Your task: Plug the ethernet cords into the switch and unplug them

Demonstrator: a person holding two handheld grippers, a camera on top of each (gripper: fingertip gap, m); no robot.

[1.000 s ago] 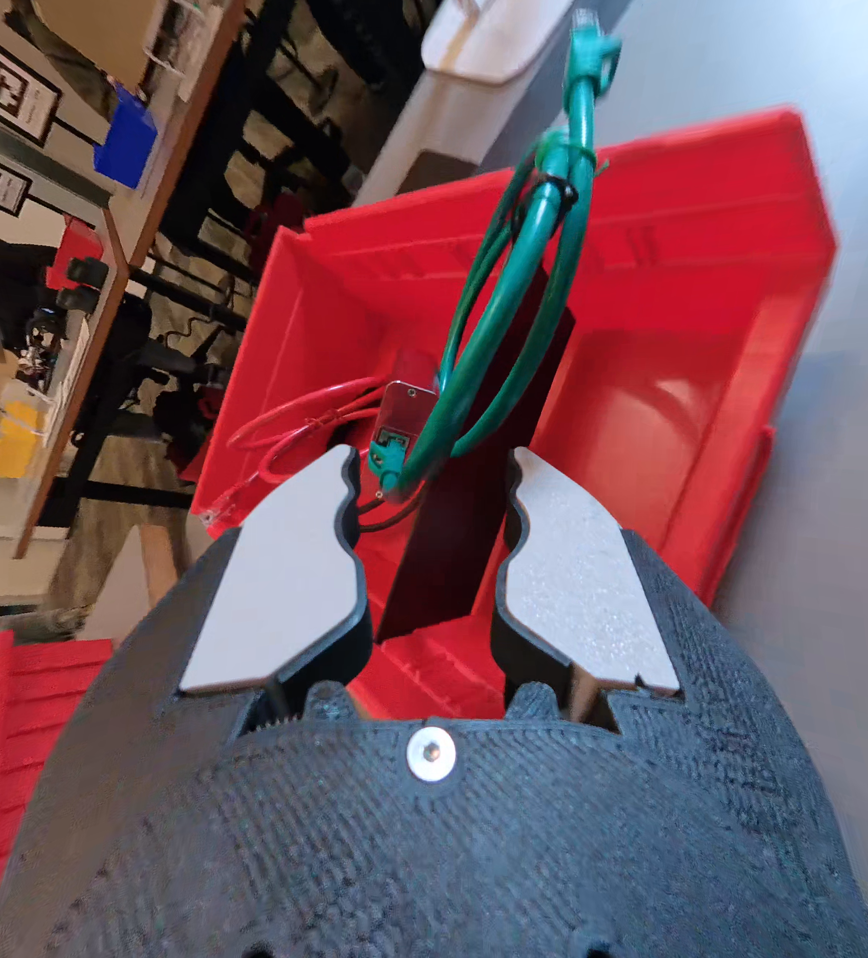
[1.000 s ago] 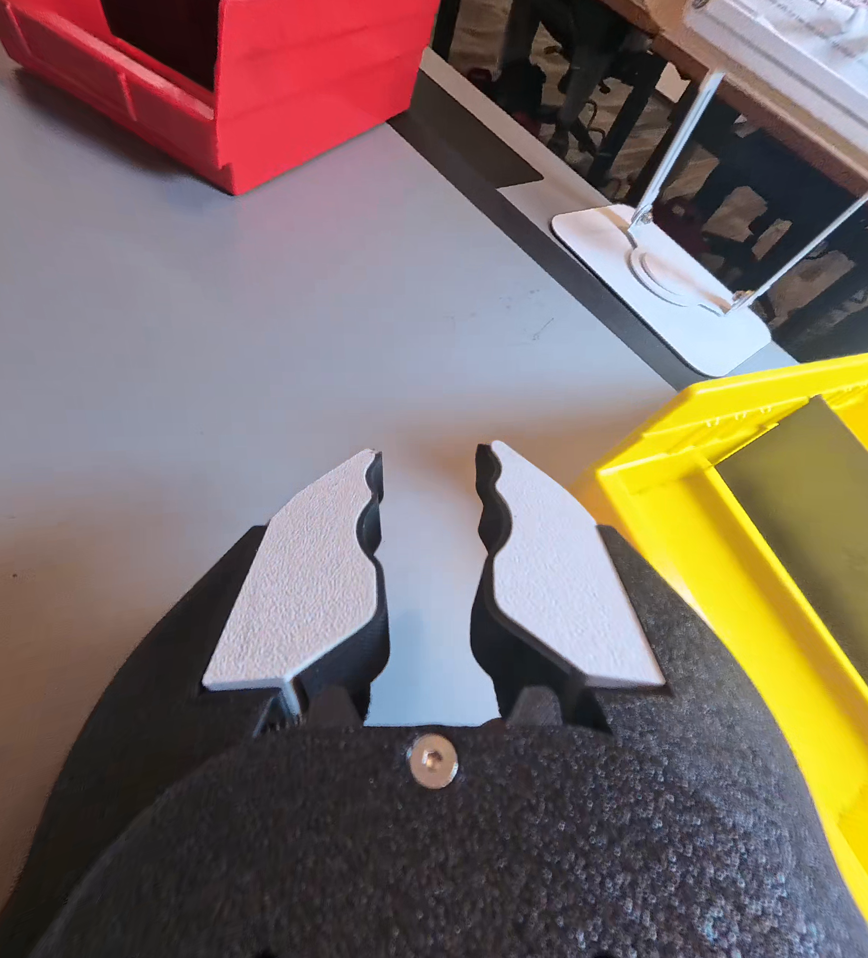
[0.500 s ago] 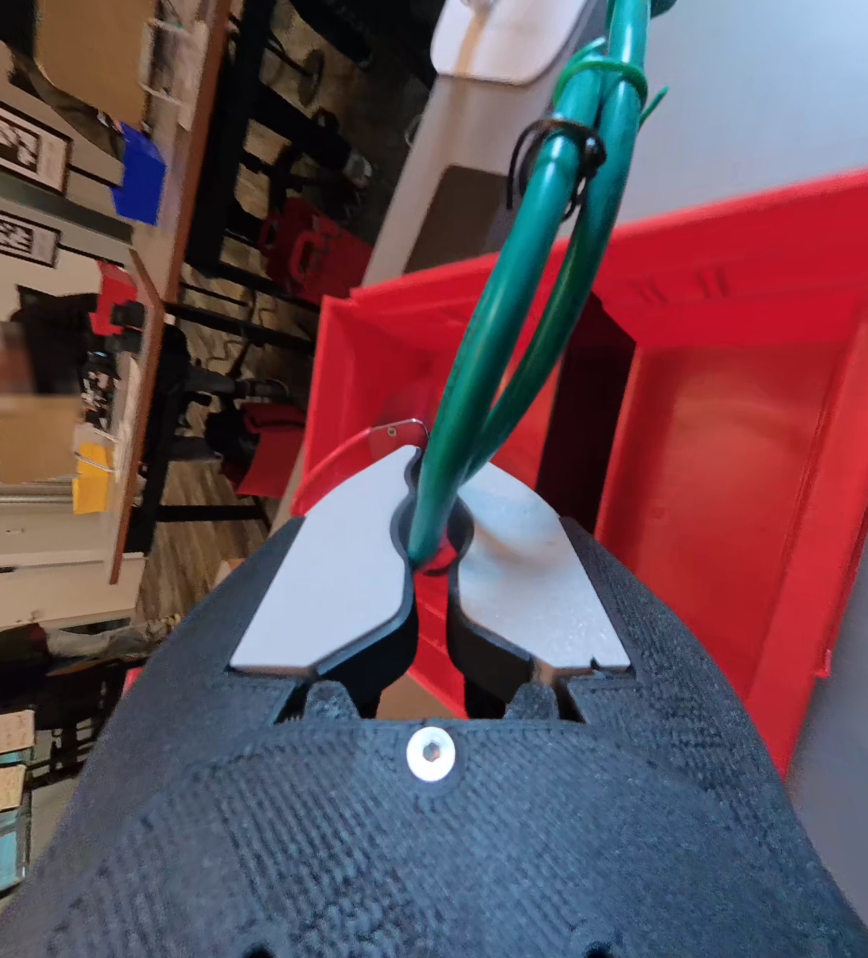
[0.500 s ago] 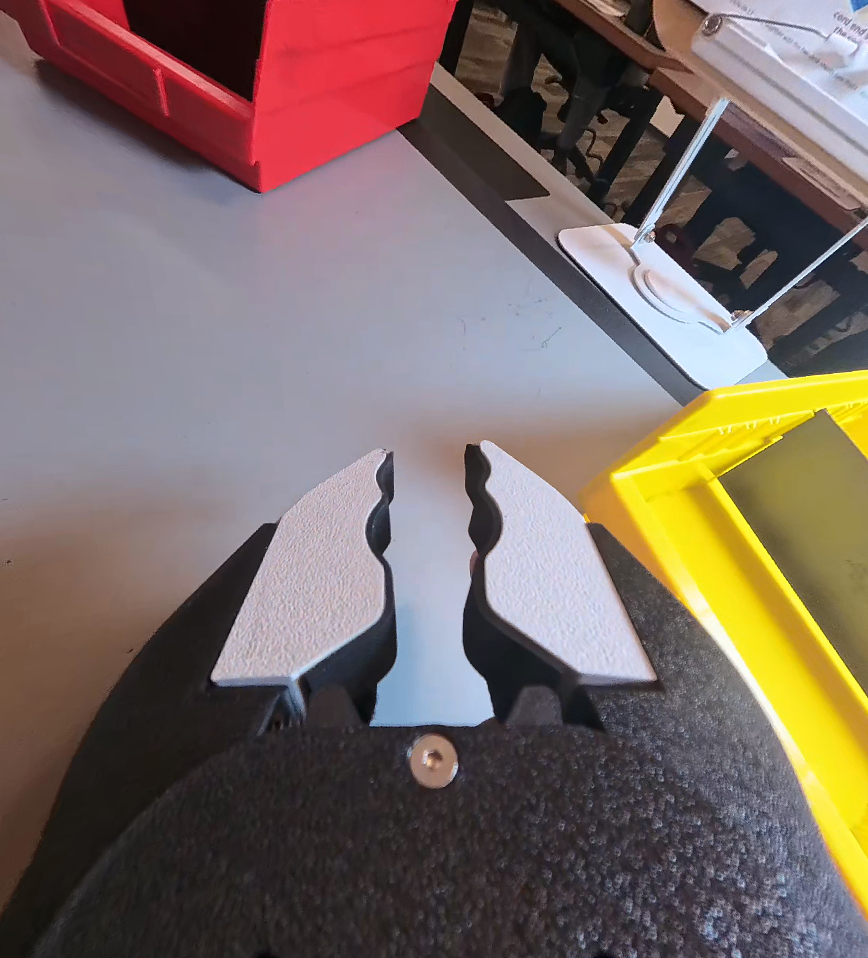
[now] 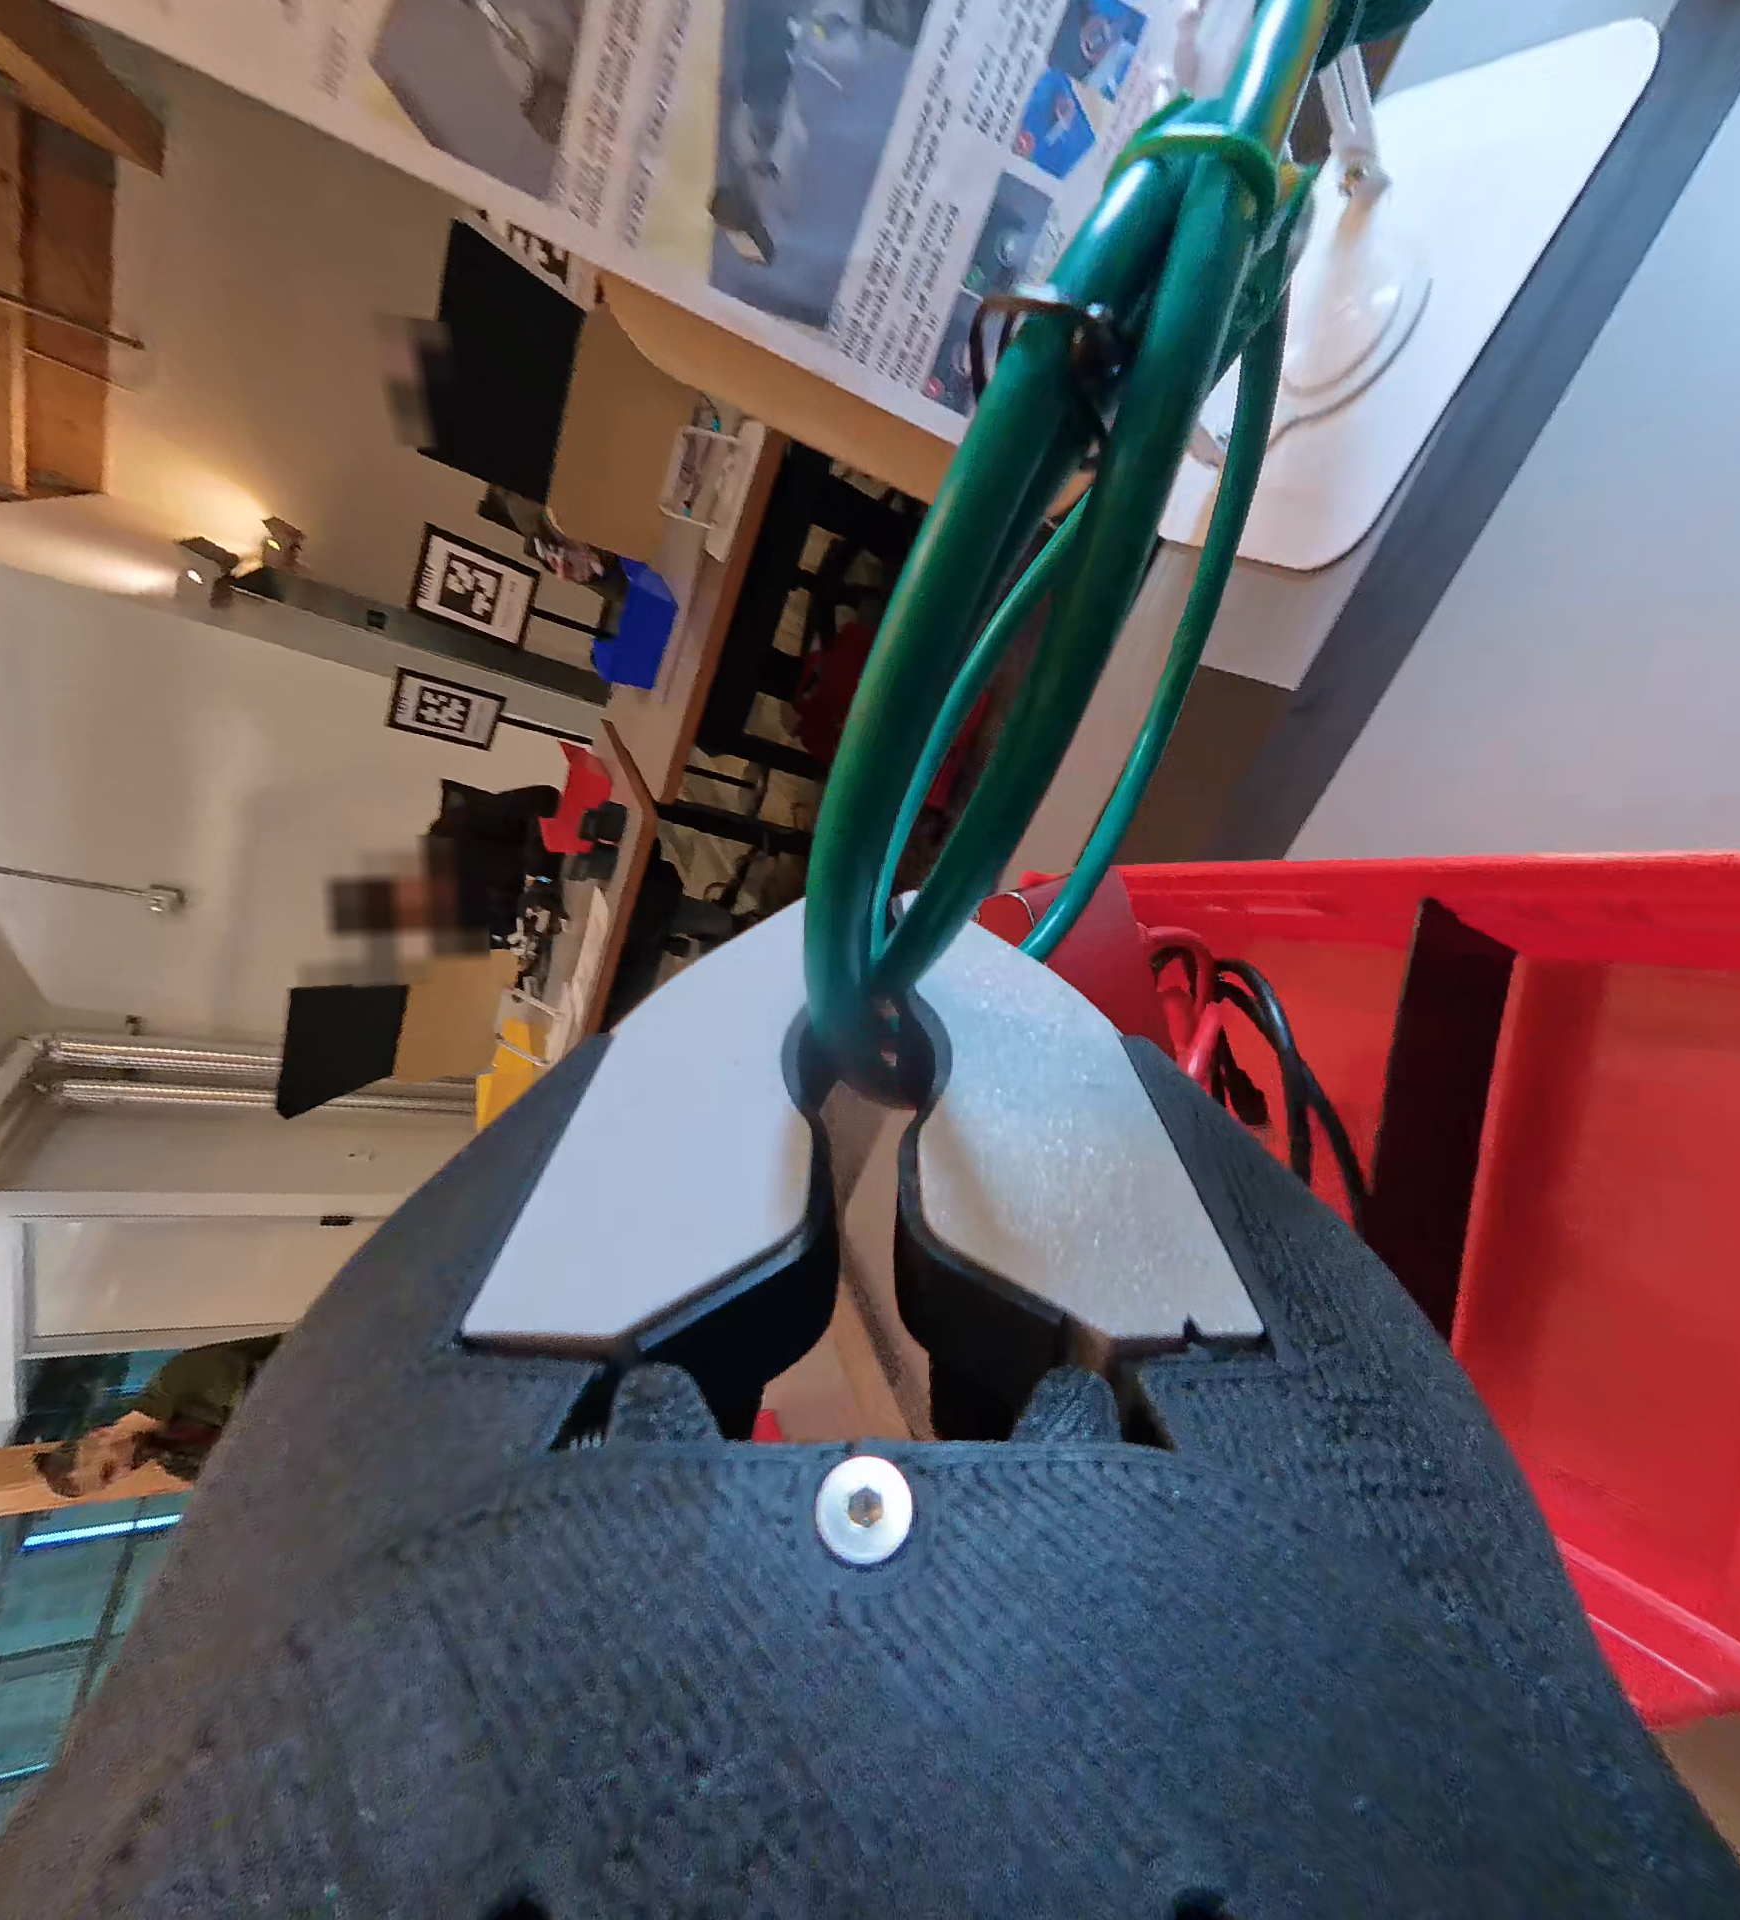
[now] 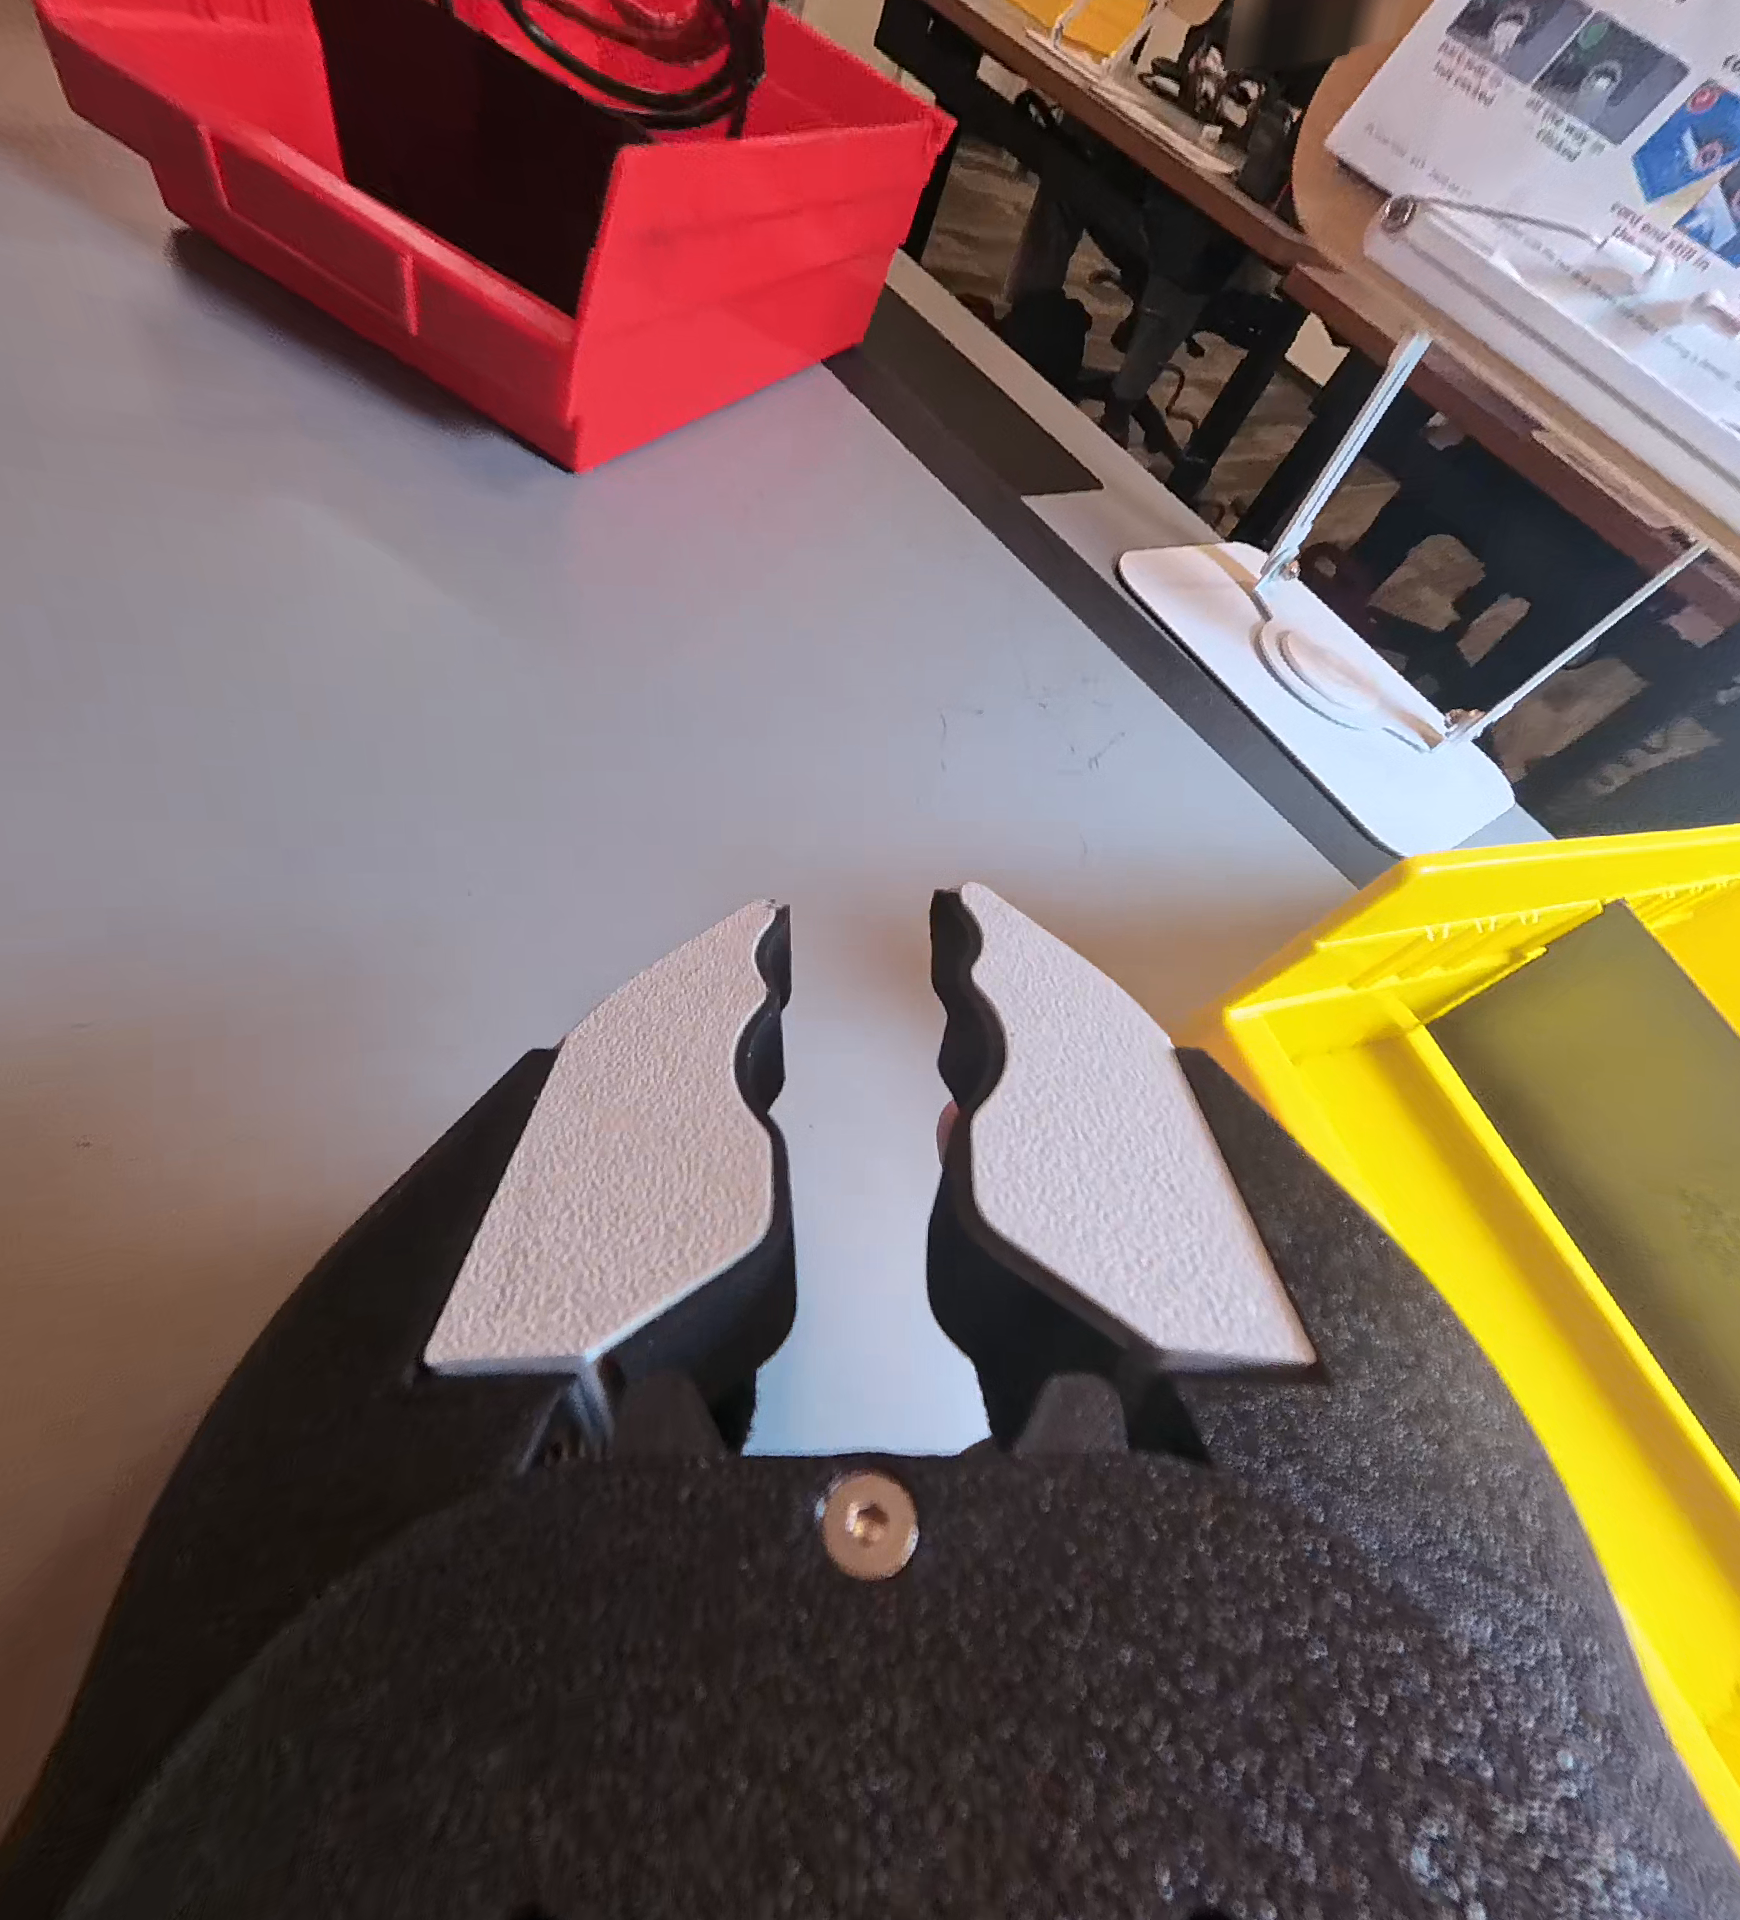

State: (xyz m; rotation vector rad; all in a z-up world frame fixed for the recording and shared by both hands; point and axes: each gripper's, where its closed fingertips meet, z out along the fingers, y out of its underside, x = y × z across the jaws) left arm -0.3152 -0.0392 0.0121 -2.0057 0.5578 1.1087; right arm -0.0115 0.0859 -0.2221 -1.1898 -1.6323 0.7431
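My left gripper (image 5: 866, 1003) is shut on a bundled green ethernet cord (image 5: 959, 582). The cord is lifted above the red bin (image 5: 1614, 1226) and its loops are tied with a black tie; its upper end runs out of the frame. Red and black cords (image 5: 1230, 1029) lie in the bin's left compartment. The switch does not show in either view. My right gripper (image 6: 861, 914) is open and empty, low over the grey table (image 6: 430, 779), beside the yellow bin (image 6: 1468, 1195). The red bin (image 6: 554, 208) stands at the far left of the right wrist view.
A white stand (image 6: 1333, 696) holding an instruction sheet (image 6: 1635, 177) sits at the table's far edge. The yellow bin has a dark divider (image 6: 1655, 1174). Beyond the table are desks and other benches. The left gripper's tips are roughly 40 cm from the right gripper's.
My left gripper closed on the green cord in the red bin and lifted it up out of the bin. My right gripper moved a little back and has stayed open.
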